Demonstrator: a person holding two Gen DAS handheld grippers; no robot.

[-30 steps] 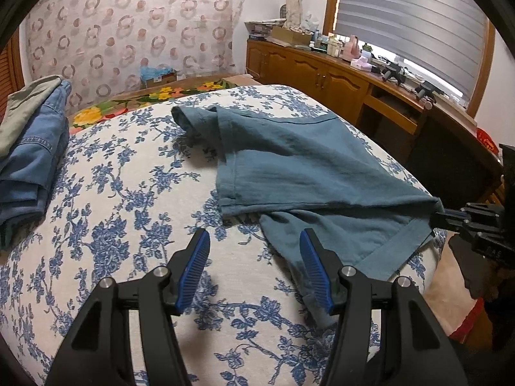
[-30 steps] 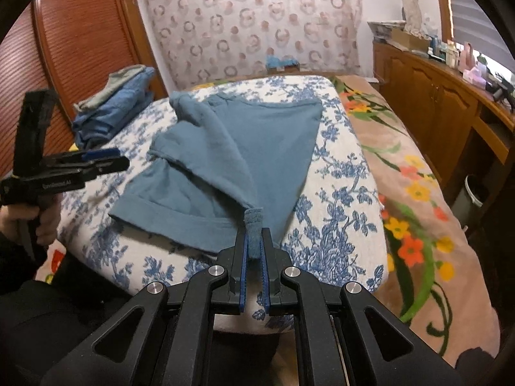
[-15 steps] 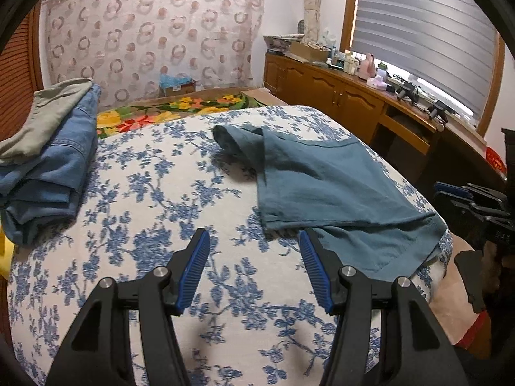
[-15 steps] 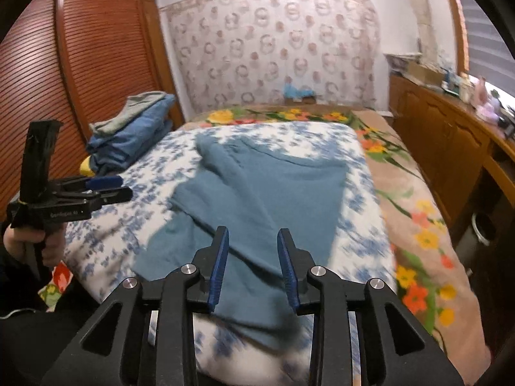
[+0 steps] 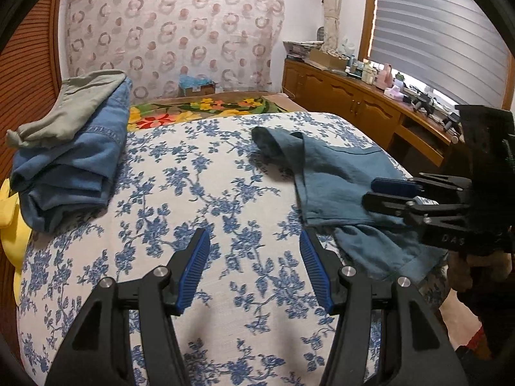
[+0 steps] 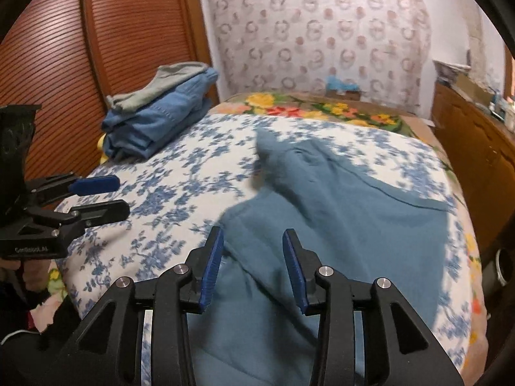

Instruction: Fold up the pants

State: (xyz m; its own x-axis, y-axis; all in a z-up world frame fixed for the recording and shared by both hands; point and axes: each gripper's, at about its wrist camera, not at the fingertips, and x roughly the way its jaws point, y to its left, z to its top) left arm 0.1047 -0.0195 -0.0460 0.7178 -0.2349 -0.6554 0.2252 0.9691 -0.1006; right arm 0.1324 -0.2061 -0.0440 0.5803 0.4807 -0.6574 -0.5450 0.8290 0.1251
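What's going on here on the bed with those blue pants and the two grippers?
A person is folding teal-blue pants on a flowered bedspread, one gripper per hand. Neither holds anything: the right gripper hangs over the pants with its jaws opening and no cloth pinched, and the left gripper is open above bare bedspread. The pants lie partly folded, one leg hem at the bed's edge. A pile of folded jeans sits aside.

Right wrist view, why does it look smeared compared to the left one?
Right wrist view: motion blur smears the teal pants and floral bedspread, while the right gripper, its jaws opening with nothing between them, stays sharp. Left wrist view: crisp throughout, with fisheye bending at the edges.
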